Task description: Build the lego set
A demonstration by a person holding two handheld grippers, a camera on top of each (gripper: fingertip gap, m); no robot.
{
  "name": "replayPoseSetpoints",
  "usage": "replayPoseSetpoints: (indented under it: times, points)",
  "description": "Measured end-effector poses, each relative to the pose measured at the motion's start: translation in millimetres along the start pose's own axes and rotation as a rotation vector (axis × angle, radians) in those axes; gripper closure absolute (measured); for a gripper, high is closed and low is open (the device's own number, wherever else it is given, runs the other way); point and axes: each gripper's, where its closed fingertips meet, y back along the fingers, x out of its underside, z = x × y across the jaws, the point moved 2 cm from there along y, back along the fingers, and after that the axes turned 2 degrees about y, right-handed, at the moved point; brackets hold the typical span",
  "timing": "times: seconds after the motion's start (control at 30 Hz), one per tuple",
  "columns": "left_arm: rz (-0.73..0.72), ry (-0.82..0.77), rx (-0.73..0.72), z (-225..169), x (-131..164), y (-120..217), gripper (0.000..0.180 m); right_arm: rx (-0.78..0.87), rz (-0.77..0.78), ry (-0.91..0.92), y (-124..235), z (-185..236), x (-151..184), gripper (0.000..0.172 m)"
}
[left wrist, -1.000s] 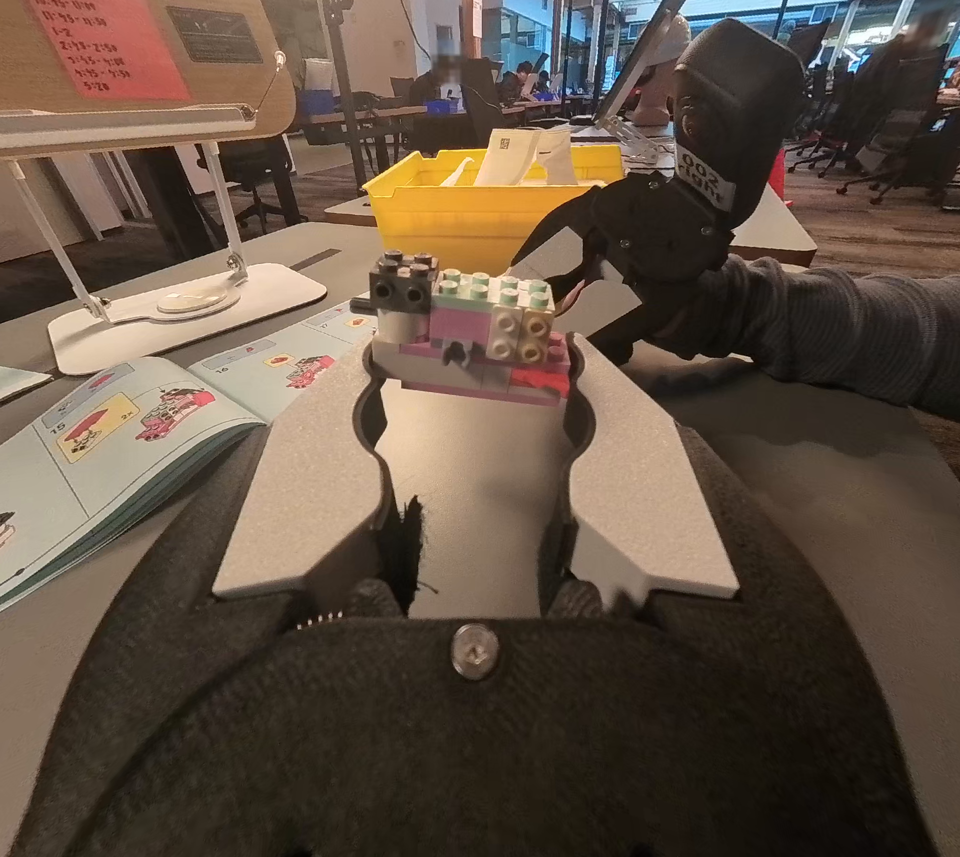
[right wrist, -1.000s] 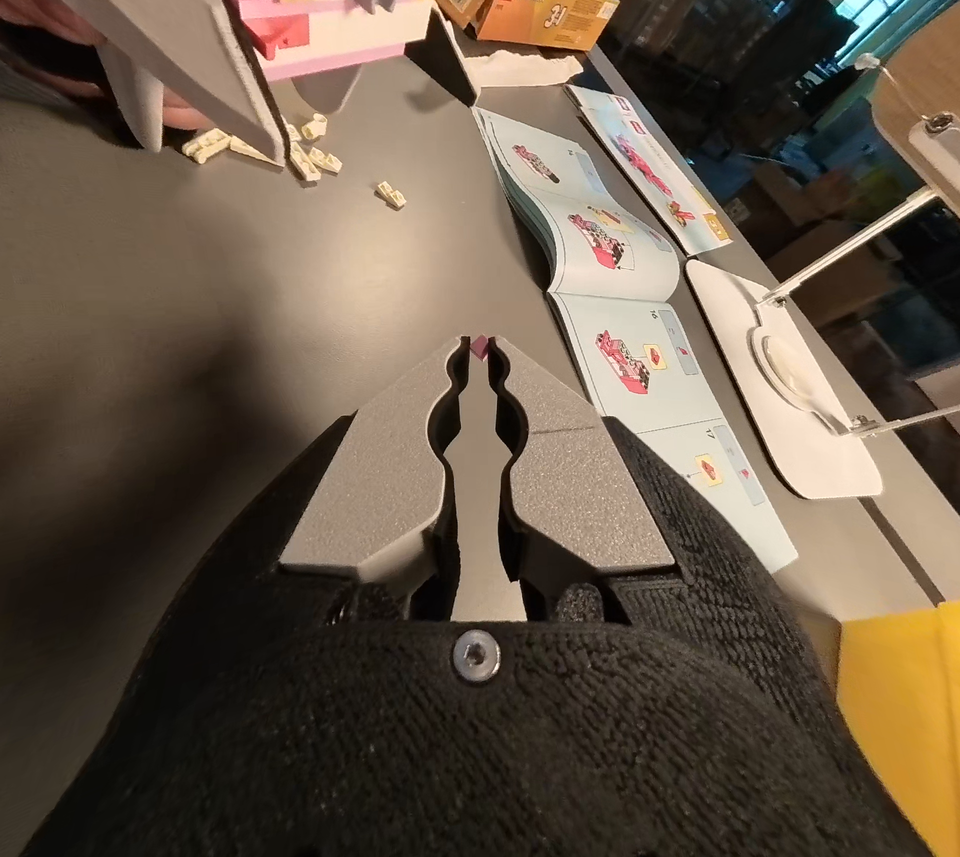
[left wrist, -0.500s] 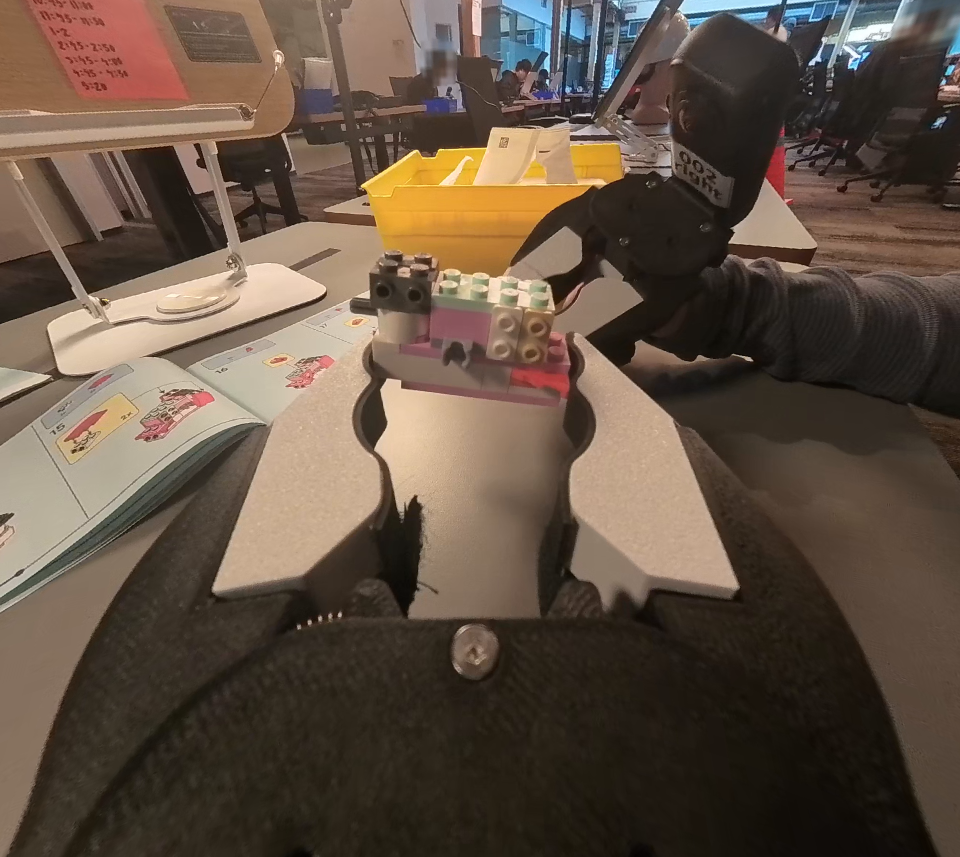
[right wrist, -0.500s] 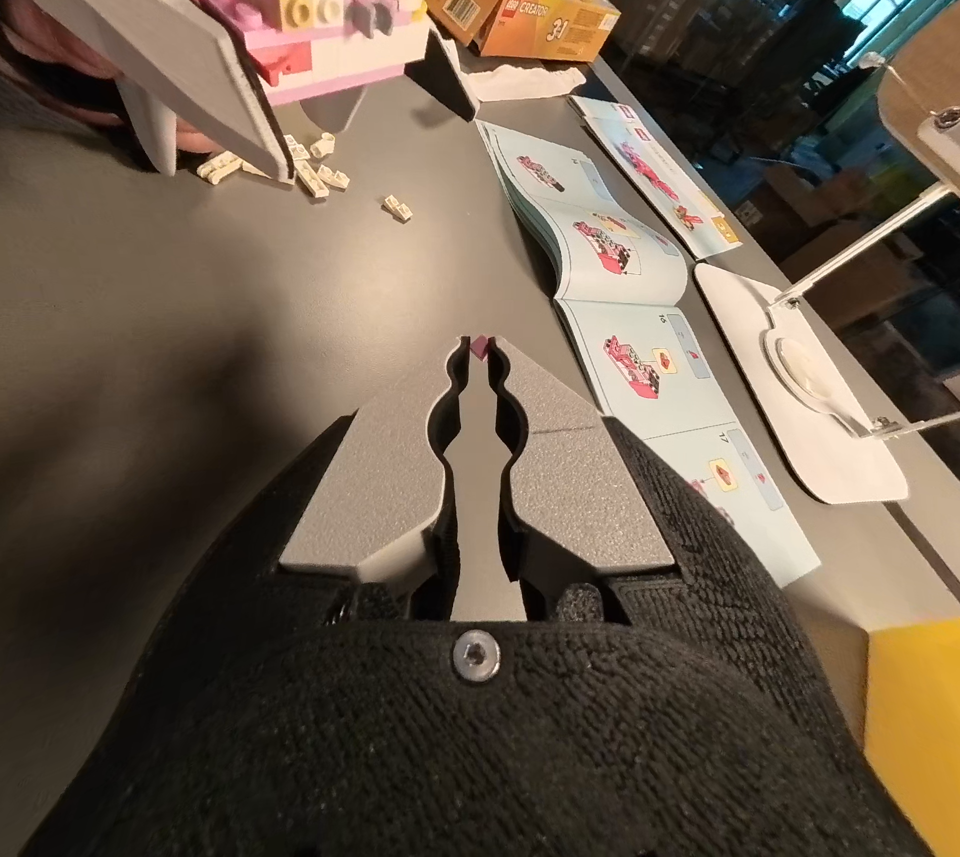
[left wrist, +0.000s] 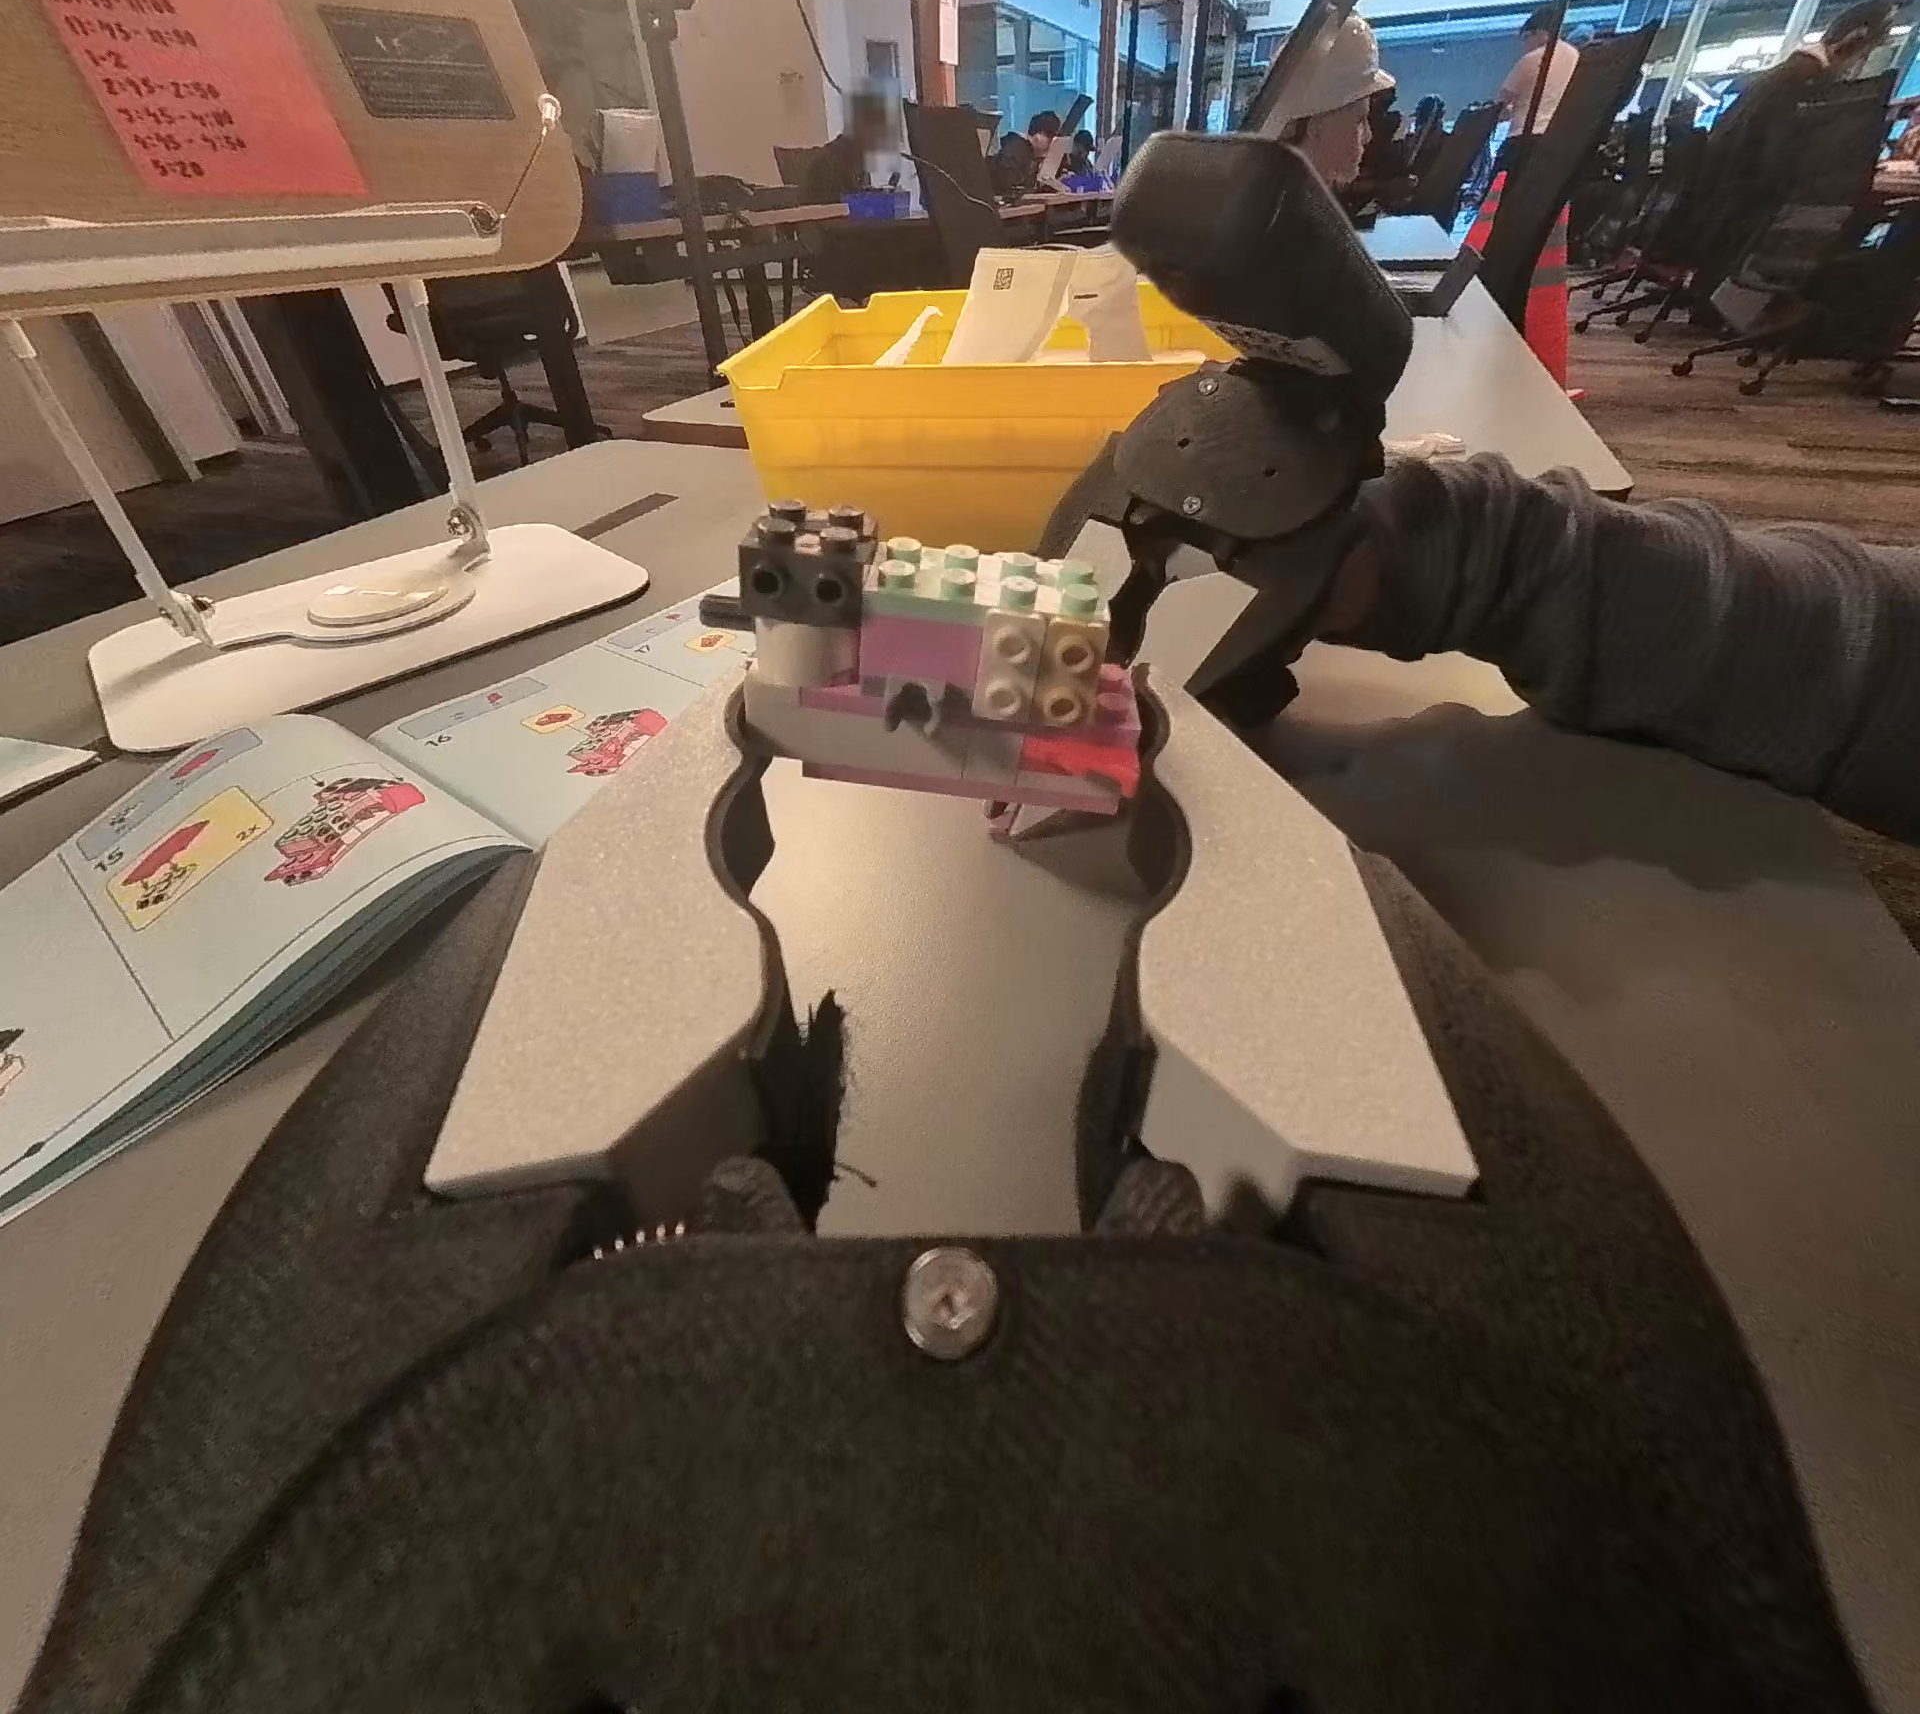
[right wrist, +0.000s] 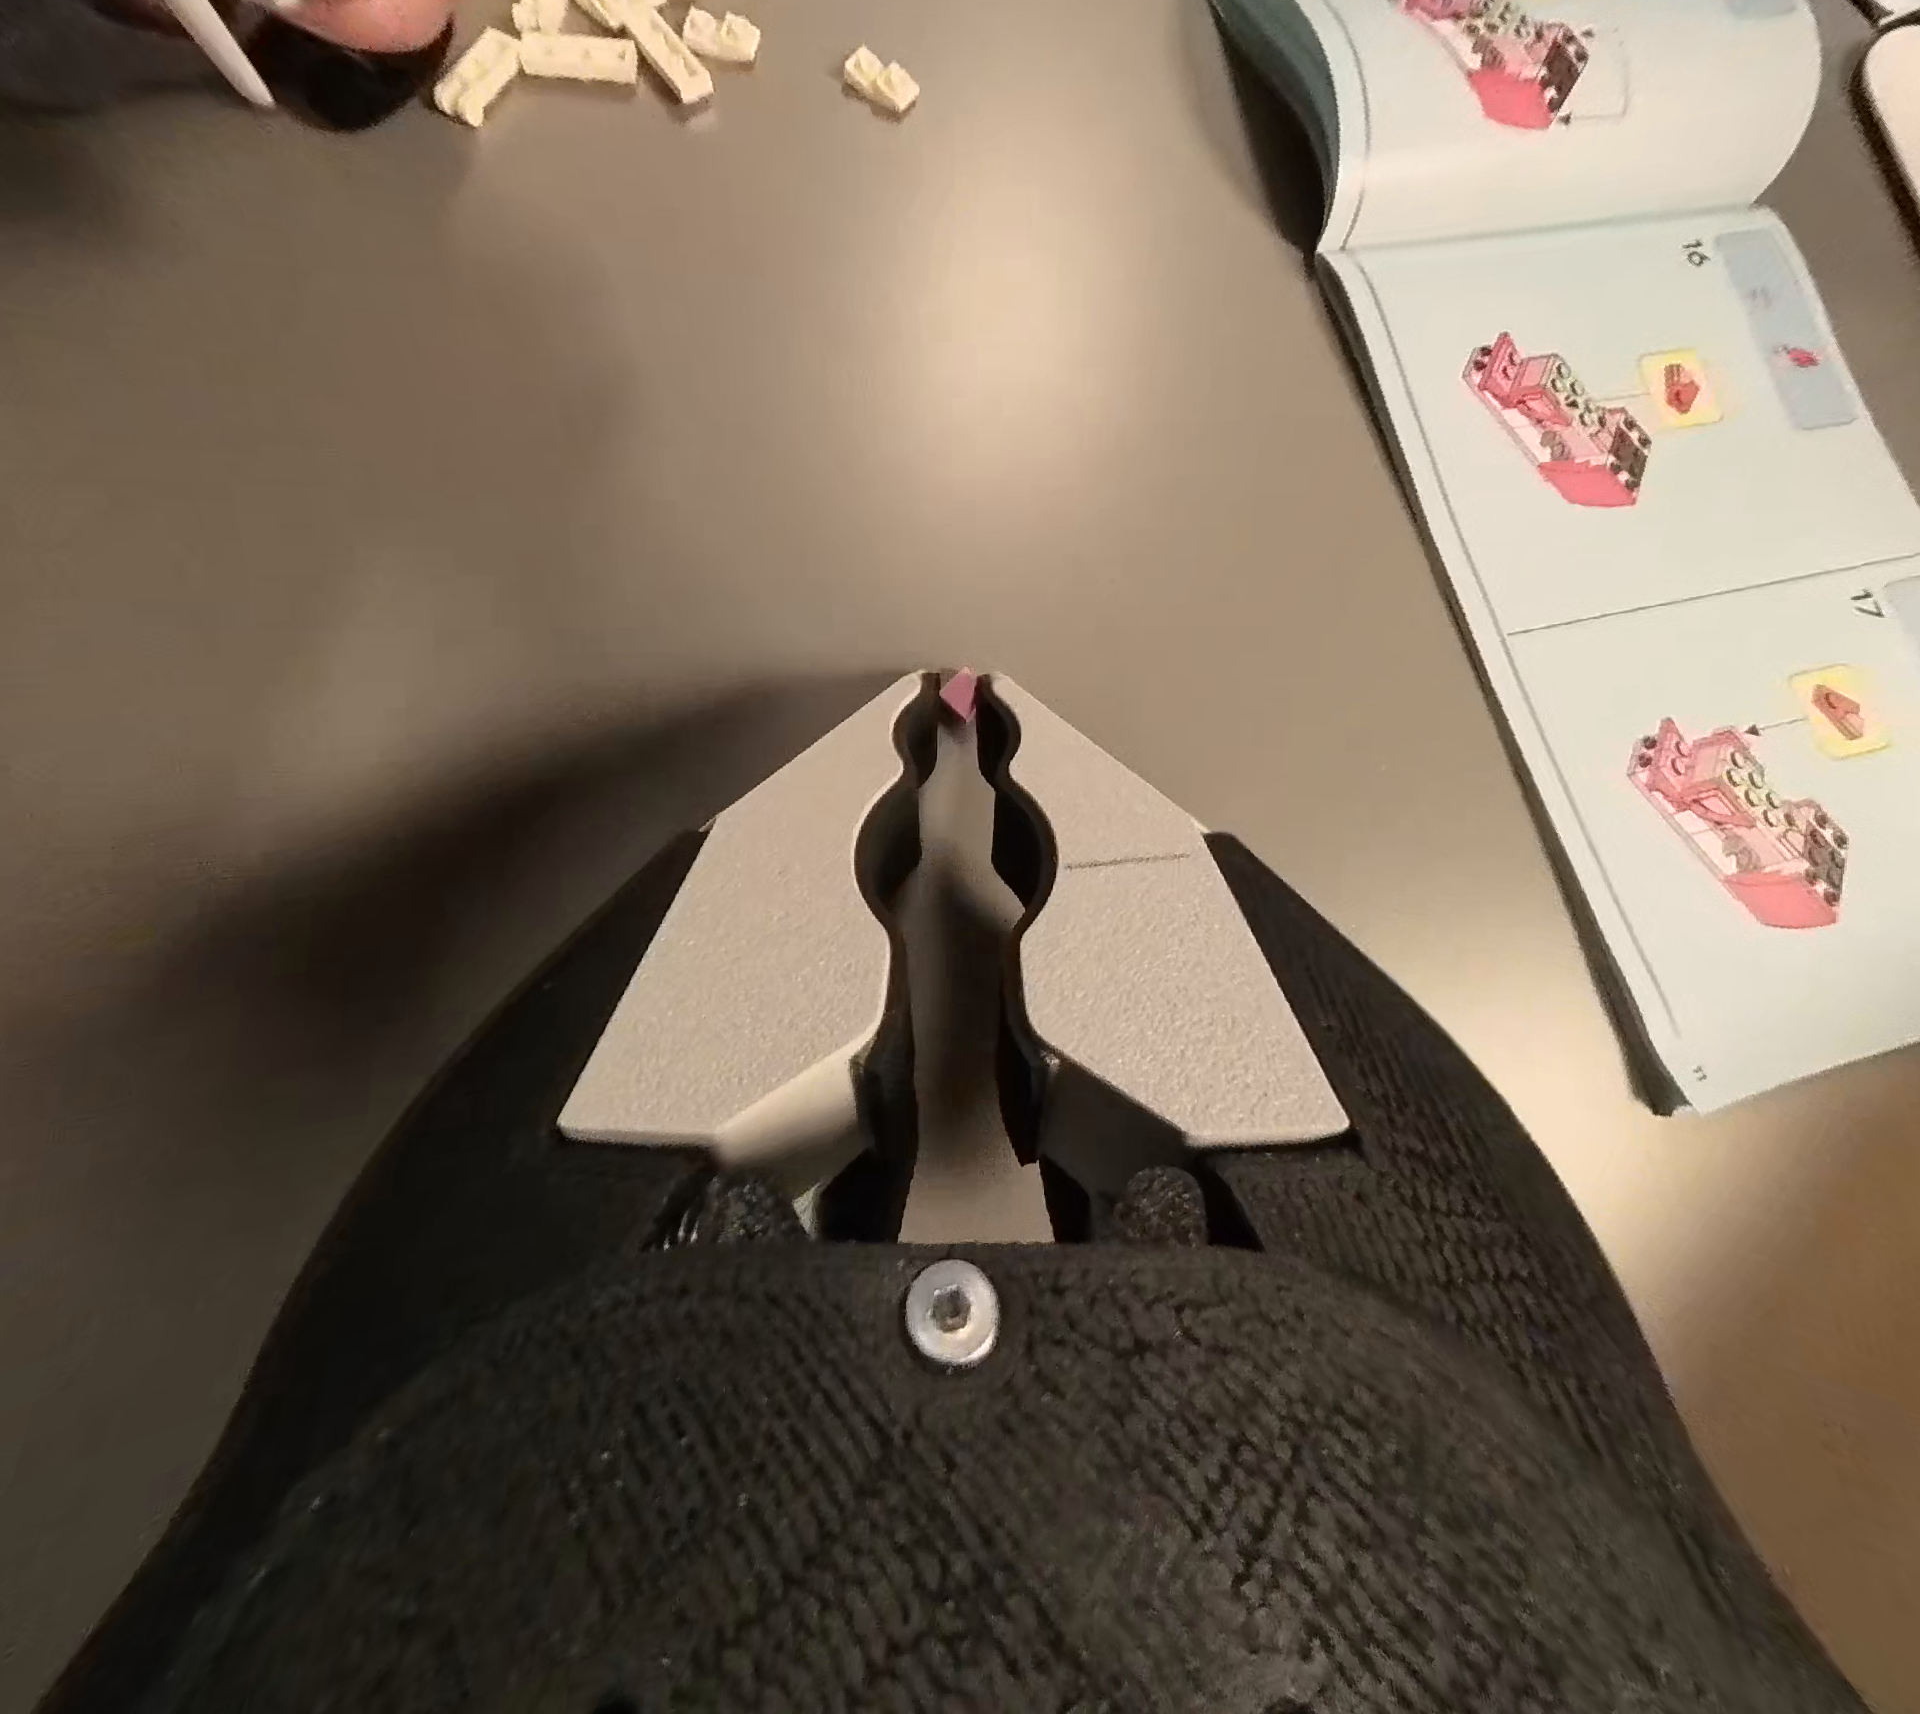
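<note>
The left hand-held gripper [left wrist: 940, 708] holds a brick model [left wrist: 935, 667] between its fingers, up off the grey worktop [left wrist: 1558, 989]. The model is pink, white, green and black. The right hand-held gripper [right wrist: 958, 690] is almost shut and pinches a tiny pink piece [right wrist: 960, 692]. Far left lie small cream bricks [right wrist: 613, 38]. An open booklet [right wrist: 1621, 459] lies on the right.

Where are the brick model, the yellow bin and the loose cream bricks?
brick model [left wrist: 925, 677]: left wrist view, its pink side wall.
yellow bin [left wrist: 914, 438]: left wrist view, its front wall.
loose cream bricks [right wrist: 613, 28]: right wrist view, middle of the pile.
</note>
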Motion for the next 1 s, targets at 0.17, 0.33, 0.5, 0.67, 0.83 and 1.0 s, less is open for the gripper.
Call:
replayPoseSetpoints:
  times: [0.17,0.33,0.5,0.67,0.83,1.0]
  points:
    - [0.001,0.000,0.001,0,0,0,0.113,-0.025,-0.018,-0.012,-2,3,-1,0.165]
    - [0.002,0.001,0.003,0,0,0,0.113,-0.061,-0.032,-0.022,-1,6,-2,0.151]
    - [0.003,0.002,0.005,0,0,0,0.112,-0.104,-0.033,-0.035,1,9,0,0.150]
    - [0.002,0.004,0.006,0,0,0,0.112,-0.125,-0.019,-0.019,5,12,3,0.150]
    - [0.003,0.006,0.007,0,1,0,0.113,-0.139,-0.042,0.028,4,16,1,0.150]
    - [0.002,0.008,0.007,0,0,0,0.113,-0.202,-0.044,0.036,5,25,2,0.150]
